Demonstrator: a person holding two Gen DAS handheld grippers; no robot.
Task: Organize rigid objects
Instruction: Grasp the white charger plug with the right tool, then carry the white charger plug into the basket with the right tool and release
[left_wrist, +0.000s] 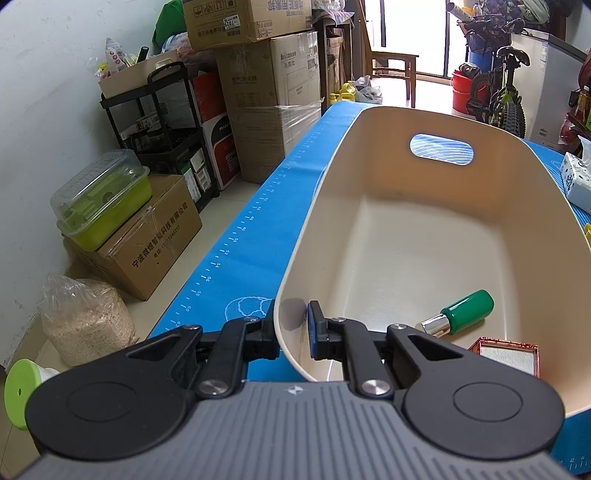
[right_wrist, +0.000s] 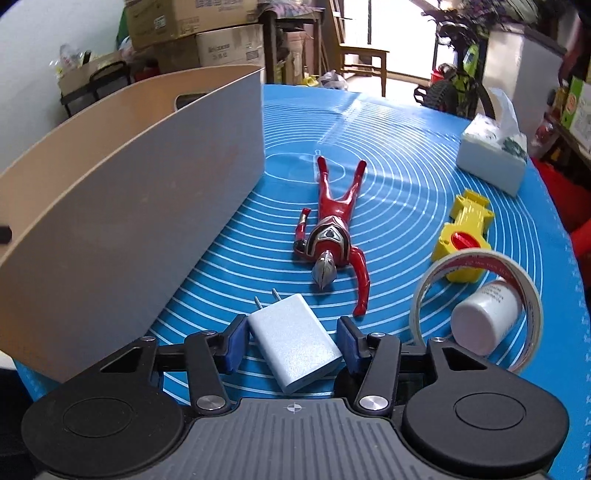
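Observation:
A beige plastic bin (left_wrist: 369, 122) stands on the blue mat; its outer wall also shows in the right wrist view (right_wrist: 129, 177). Inside lie a green-capped lipstick (left_wrist: 461, 312) and a small red-framed picture (left_wrist: 508, 354). My left gripper (left_wrist: 291, 328) is shut on the bin's near rim, one finger outside and one inside. My right gripper (right_wrist: 291, 339) straddles a white plug charger (right_wrist: 295, 343) lying on the mat; its pads stand close at both sides and contact is unclear. A red toy figure (right_wrist: 332, 236) lies just beyond.
On the mat at the right are a tape roll (right_wrist: 480, 306), a white pill bottle (right_wrist: 484, 317), a yellow toy (right_wrist: 465, 236) and a tissue pack (right_wrist: 495, 155). Cardboard boxes (left_wrist: 269, 99) and a black cart (left_wrist: 166, 122) stand on the floor at the left.

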